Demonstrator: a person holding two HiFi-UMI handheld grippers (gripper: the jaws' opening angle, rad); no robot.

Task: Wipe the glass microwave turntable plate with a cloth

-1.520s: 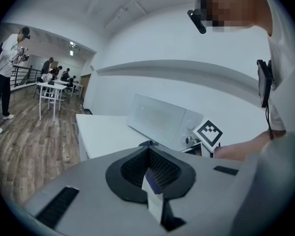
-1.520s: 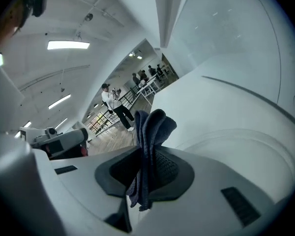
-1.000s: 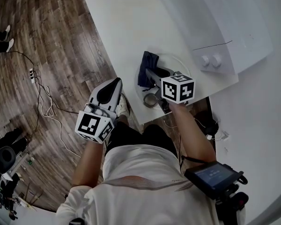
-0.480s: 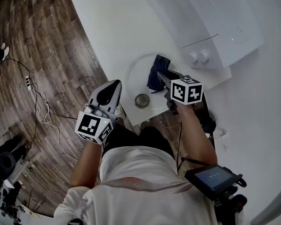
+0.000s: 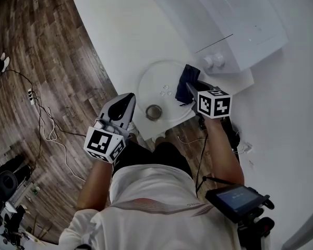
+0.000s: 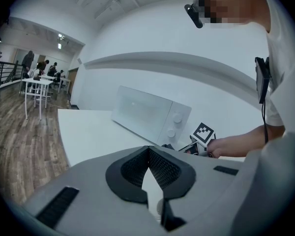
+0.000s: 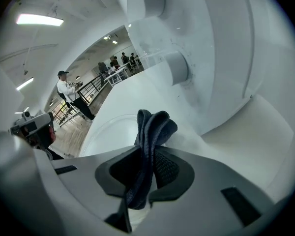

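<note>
Head view first: one white bench [image 5: 120,30], and one microwave [image 5: 240,20] along its right edge showing two knobs. One glass turntable plate [image 5: 156,82] lies flat by the bench's near edge, just in front of those knobs. One small metal ring [image 5: 154,111] sits on the plate's near part. Two tools are in play. The right hand-held gripper [image 5: 196,89] is over the plate's right rim, with one dark blue cloth [image 5: 186,79] bunched at its tip and hanging onto the glass. The left hand-held gripper [image 5: 129,99] is off the bench, beside its near edge and above the wooden floor [image 5: 36,61], apart from the plate.

Over to the left gripper view: the two jaws stand together at their tips, only a thin slit below, and nothing is between them. Beyond them are the bench, the microwave with both knobs, and the other tool's marker cube.

Right gripper view now: both jaws are clamped on the cloth, its folds sticking up past the pads. The plate's round rim curves just behind, and two knobs loom on the right.
</note>
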